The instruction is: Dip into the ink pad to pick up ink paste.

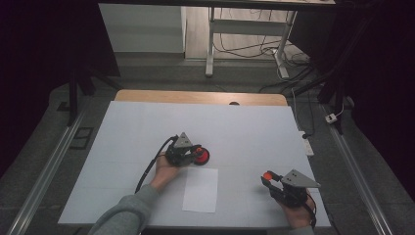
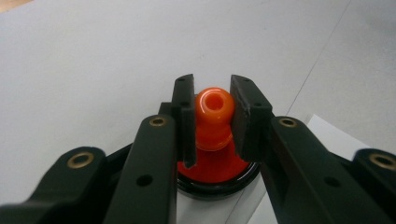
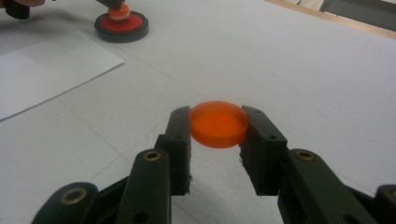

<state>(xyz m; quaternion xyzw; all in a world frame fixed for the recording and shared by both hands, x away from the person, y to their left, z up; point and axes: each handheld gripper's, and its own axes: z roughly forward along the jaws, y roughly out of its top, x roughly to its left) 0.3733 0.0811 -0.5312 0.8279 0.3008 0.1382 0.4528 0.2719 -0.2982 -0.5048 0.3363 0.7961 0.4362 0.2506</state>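
My worry is a smeared or crooked print: I hold the orange stamp [image 2: 214, 116] by its knob alone, so if I tilt it lifting off the red ink pad [image 2: 215, 170] or carrying it to the white paper [image 1: 200, 190] just beside the pad, it may twist between the jaws or land unevenly. The pad could also drag along if the stamp sticks to it. My left gripper [image 2: 212, 116] is clamped on that knob, jaws nearly together, with the stamp standing upright on the pad. My right gripper [image 3: 218, 123], well apart near the table's [image 1: 147, 127] right edge, pinches an orange disc-shaped lid [image 3: 218, 122] by its rim, held level above the table.
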